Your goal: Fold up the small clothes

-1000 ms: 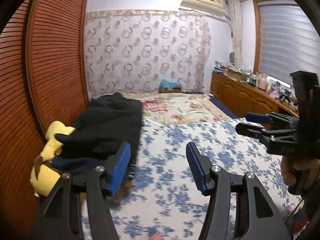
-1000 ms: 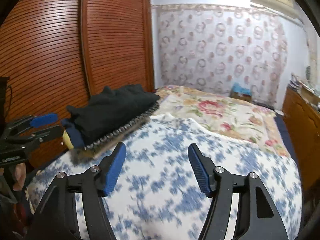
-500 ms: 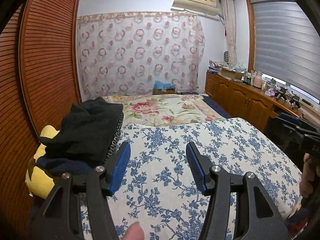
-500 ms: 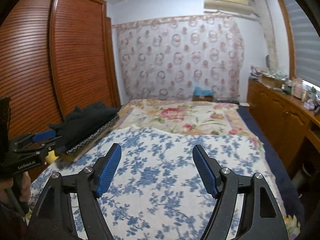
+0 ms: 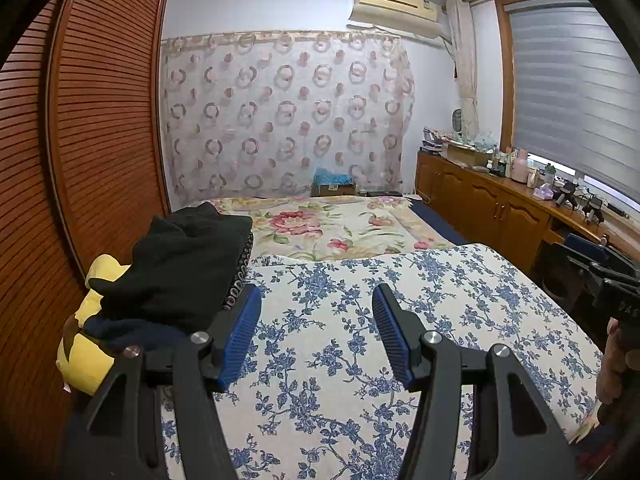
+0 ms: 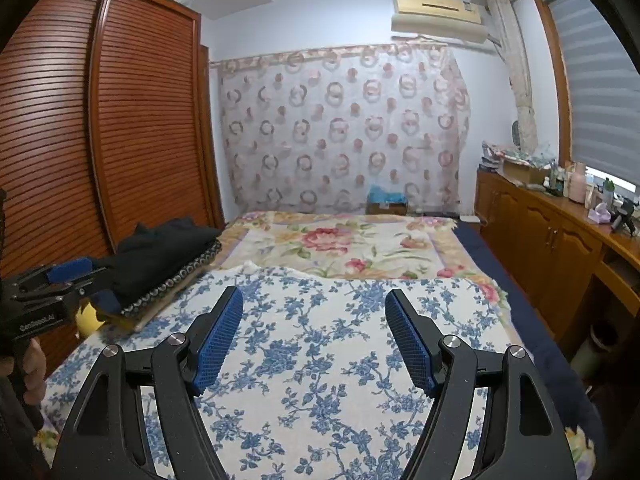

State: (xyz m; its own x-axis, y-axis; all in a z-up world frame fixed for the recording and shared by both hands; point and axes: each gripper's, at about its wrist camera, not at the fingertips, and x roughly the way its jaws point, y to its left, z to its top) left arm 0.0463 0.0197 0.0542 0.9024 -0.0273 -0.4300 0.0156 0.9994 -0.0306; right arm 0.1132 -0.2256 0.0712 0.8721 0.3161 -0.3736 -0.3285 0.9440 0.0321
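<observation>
Hovering over the blue-flowered sheet (image 5: 320,360), the left claw (image 5: 316,336) is released, its blue pads spread with nothing between them; the right claw (image 6: 314,338) hangs likewise released above the same sheet. At the right edge of the left wrist frame only part of the other claw and some fingers (image 5: 610,364) show, cut off by the lens rim. Middle left of the frame, the dark clothes (image 5: 180,264) lie heaped at the bed's edge, covering most of a yellow plush (image 5: 82,360); how many garments there are is unclear. Farther back lies a rose-patterned blanket (image 5: 328,224).
</observation>
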